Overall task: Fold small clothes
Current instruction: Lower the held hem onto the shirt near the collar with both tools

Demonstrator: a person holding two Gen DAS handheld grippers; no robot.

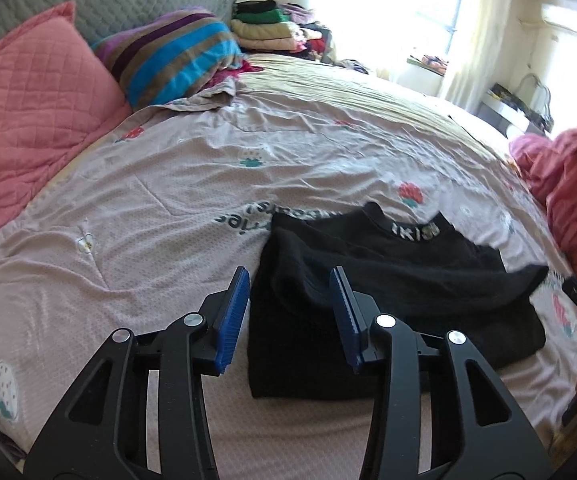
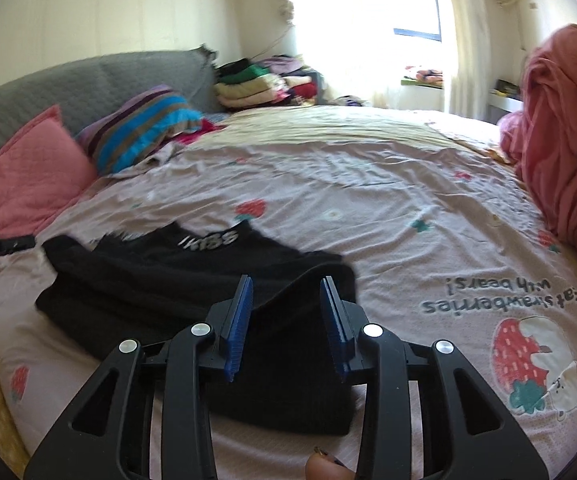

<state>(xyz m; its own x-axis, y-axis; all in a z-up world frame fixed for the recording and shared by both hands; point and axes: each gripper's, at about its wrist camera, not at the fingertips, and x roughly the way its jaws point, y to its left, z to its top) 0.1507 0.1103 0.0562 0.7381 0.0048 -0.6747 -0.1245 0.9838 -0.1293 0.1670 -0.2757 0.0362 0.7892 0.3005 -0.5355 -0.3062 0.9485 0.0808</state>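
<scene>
Black garment [image 1: 388,280], partly folded, lies on the pink strawberry-print bedspread [image 1: 148,208] near the bed's front edge. Left gripper [image 1: 290,304] hovers over the garment's left edge, jaws wide apart, holding nothing. Right gripper [image 2: 286,312] hovers over its right end, jaws likewise wide, empty. Pink pillow [image 1: 28,112] lies by the headboard.

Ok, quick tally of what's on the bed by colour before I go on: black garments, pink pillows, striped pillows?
Black garments: 1, the black top partly folded on the bedspread
Pink pillows: 1, the pink quilted pillow by the headboard
Striped pillows: 1, the striped pillow beside it
Total: 3
</scene>
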